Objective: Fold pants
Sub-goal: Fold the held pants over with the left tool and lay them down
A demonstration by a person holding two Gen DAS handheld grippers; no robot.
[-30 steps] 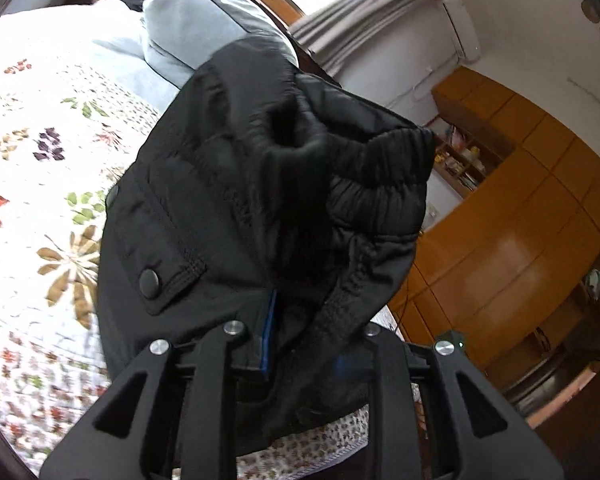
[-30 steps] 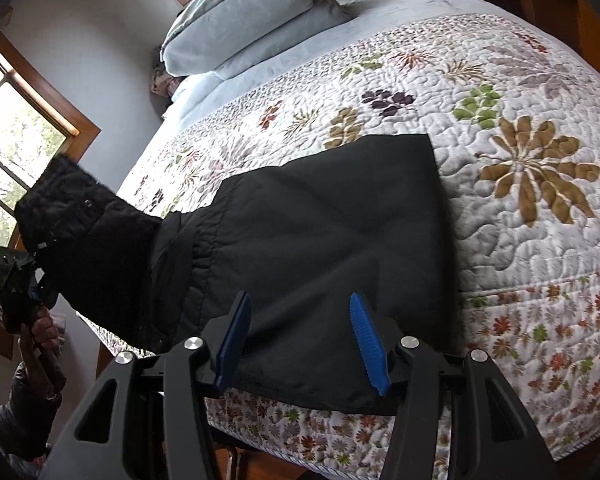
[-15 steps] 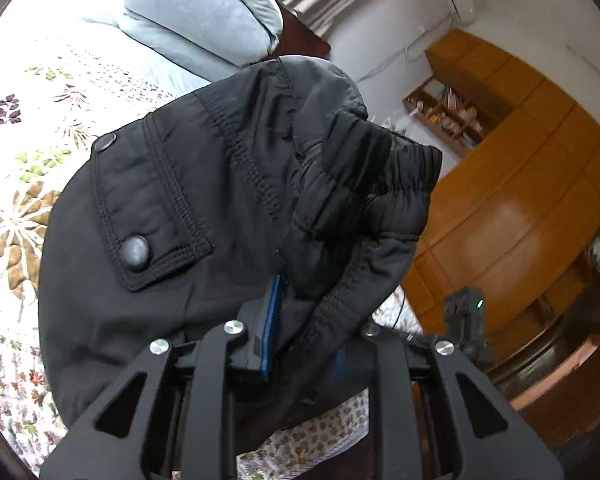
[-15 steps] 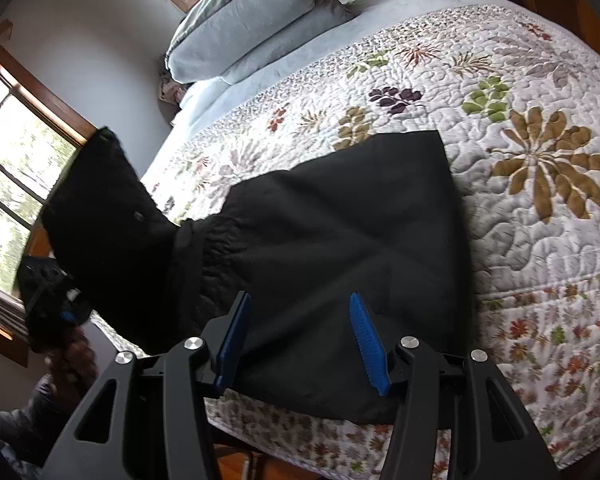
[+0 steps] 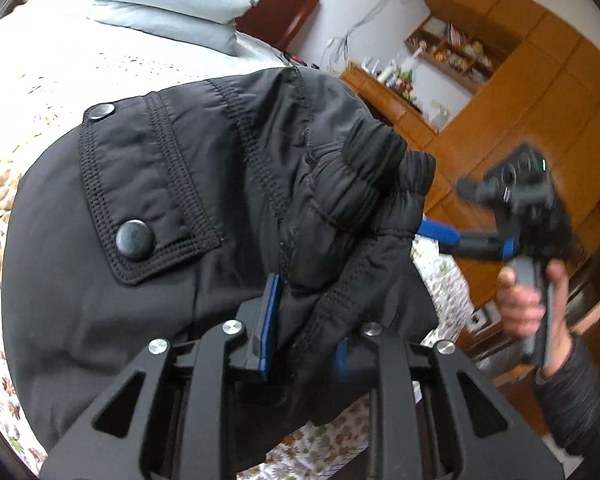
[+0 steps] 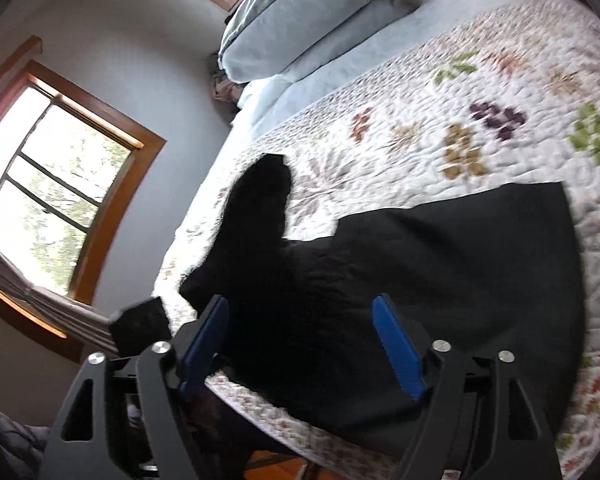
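Black pants point(image 5: 140, 280) fill the left wrist view, a buttoned pocket flap point(image 5: 140, 184) facing me. My left gripper point(image 5: 306, 320) clamps the bunched fabric just below the elastic waistband point(image 5: 372, 184). Its jaws are starting to open, but the fabric is still pinched between the pads. In the right wrist view the pants point(image 6: 440, 280) lie flat on the quilt, with the waist end point(image 6: 260, 208) lifted at the left. My right gripper point(image 6: 298, 312) hovers over the near edge of the pants. Its jaws are opening wide and nothing is between them.
The floral quilt point(image 6: 420, 120) covers the bed, with pale blue pillows point(image 6: 300, 28) at its head. A window point(image 6: 52, 192) is on the wall to the left. Wooden cabinets point(image 5: 520, 100) stand past the bed's foot. A person's hand point(image 5: 528, 304) holds the right gripper's handle.
The left gripper carried the waist end lower and over the bed. The right gripper's jaws spread much wider, and it now shows in the left wrist view.
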